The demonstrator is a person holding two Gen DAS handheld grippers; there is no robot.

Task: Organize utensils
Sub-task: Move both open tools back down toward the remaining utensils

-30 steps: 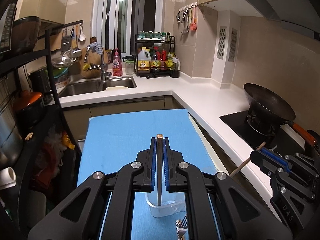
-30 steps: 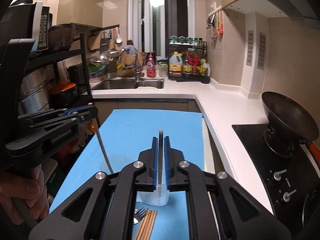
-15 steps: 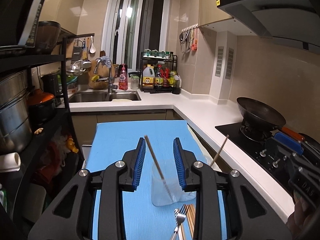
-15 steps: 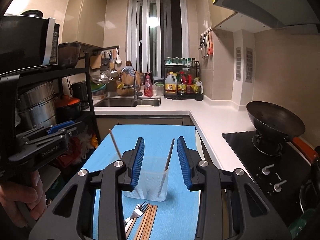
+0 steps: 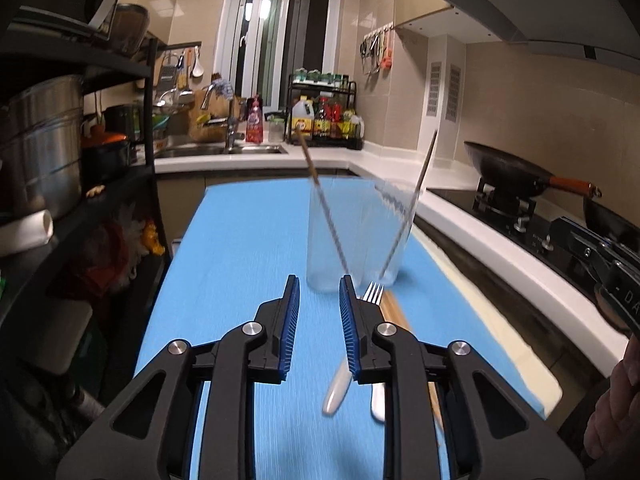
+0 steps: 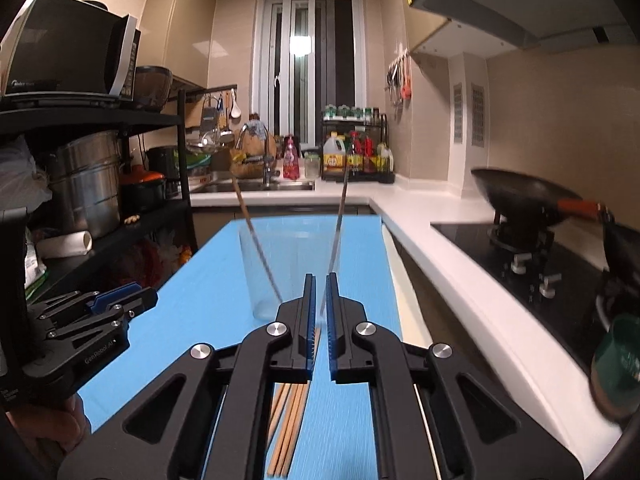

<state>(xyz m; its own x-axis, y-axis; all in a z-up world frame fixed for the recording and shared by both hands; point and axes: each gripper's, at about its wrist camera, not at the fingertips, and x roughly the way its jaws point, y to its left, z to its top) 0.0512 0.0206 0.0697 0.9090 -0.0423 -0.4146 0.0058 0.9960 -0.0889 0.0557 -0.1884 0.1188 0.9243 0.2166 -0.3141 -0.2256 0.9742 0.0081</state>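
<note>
1. Utensils nearest the cameras lie loose on the blue mat (image 5: 240, 248) over the tabletop: a fork (image 5: 372, 294) and a bundle of chopsticks (image 6: 290, 420), just in front of the cup (image 5: 352, 240).
2. The left tool (image 5: 319, 308) hangs above the mat with its jaws parted and nothing between them; a white handle (image 5: 338, 390) shows just under its right finger.
3. The right tool (image 6: 318, 308) sits over the chopstick bundle, its jaws nearly together with a narrow gap, and I judge it is holding nothing.
4. Beyond them the clear cup stands upright on the mat with two chopsticks (image 6: 256, 240) inside, crossing and leaning on opposite rims.
5. The step in hand looks like fetching the next pieces. To do it well, lower each tool onto a single piece near its middle, close squarely across it, and lift it clear of its neighbours.
6. Bring it tip-down over the cup's mouth and release gently, since the light cup could tip.
7. Keep the two tools apart over the cup.
</note>
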